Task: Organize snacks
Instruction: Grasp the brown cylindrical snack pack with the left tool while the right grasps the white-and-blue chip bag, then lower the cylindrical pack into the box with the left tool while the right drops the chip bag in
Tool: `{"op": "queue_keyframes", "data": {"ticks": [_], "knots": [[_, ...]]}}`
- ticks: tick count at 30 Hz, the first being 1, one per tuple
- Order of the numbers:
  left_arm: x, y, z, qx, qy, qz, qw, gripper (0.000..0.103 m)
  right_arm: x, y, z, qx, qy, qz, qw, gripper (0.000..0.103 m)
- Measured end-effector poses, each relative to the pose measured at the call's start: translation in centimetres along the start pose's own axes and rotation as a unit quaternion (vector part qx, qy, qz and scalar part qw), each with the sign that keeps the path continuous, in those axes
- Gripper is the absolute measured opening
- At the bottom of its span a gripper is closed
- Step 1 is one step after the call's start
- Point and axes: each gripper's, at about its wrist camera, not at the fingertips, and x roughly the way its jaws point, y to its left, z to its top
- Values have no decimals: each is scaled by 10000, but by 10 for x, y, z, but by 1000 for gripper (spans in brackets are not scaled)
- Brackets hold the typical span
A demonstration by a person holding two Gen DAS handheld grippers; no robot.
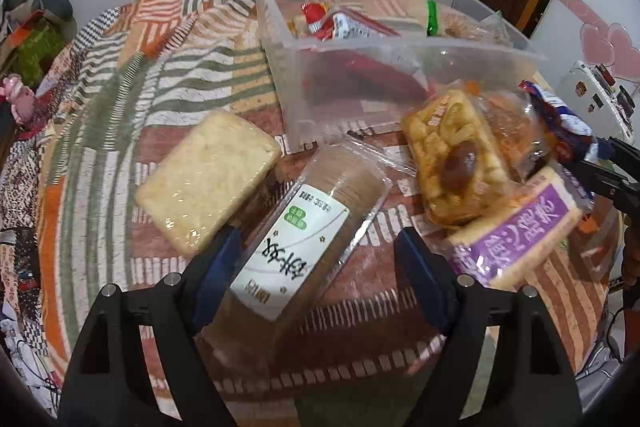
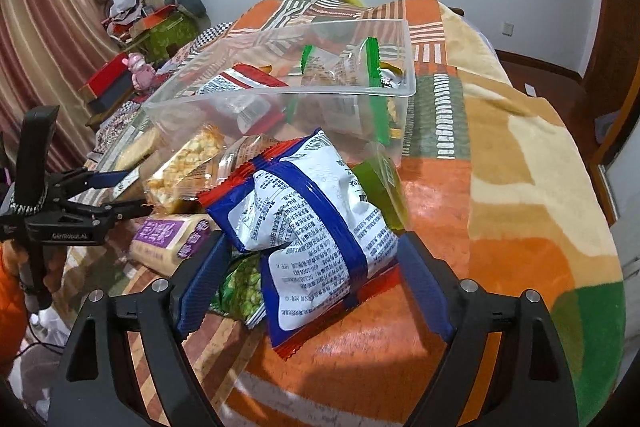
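A clear plastic bin (image 1: pixel 320 43) (image 2: pixel 280 91) with several snack packs in it stands on the patterned blanket. My left gripper (image 1: pixel 316 243) is open, its fingers either side of a brown biscuit pack with a white label (image 1: pixel 304 239). My right gripper (image 2: pixel 312 259) is open around a blue-and-white snack bag with red ends (image 2: pixel 312 227), which lies on a green pea pack (image 2: pixel 240 287). Beside these lie a pale cake slab (image 1: pixel 208 183), a golden puffed-rice cake (image 1: pixel 452 155) (image 2: pixel 184 163) and a purple-labelled pack (image 1: pixel 516 231) (image 2: pixel 172 235).
The blanket (image 2: pixel 500 187) covers a raised surface. A green pack (image 2: pixel 380 187) lies between the blue bag and the bin. Boxes and a pink toy (image 2: pixel 140 71) sit at the far left. A white device (image 1: pixel 592 99) is at the right edge.
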Motion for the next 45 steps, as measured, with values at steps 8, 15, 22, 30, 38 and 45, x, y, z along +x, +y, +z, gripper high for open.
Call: {"op": "queue_keyframes", "data": {"ticks": [8, 15, 22, 30, 38, 45], "knots": [[8, 8, 1, -236, -12, -337, 9992, 55, 9, -2, 7, 16, 1, -36, 10000, 78], [-6, -3, -11, -164, -45, -295, 9994, 38, 2, -3, 8, 36, -67, -12, 10000, 61], [-23, -15, -19, -202, -204, -233, 9993, 38, -12, -7, 7, 122, -197, -45, 9997, 56], [-61, -20, -12, -349, -652, -218, 9970, 38, -38, -4, 15, 128, -556, -73, 9983, 56], [-90, -24, 12, -359, -1116, -202, 9929, 38, -51, 8, 36, -11, -940, -24, 9956, 56], [-95, -24, 44, -401, -1387, -263, 9892, 38, -47, 20, 62, -163, -1189, -2, 9928, 56]]}}
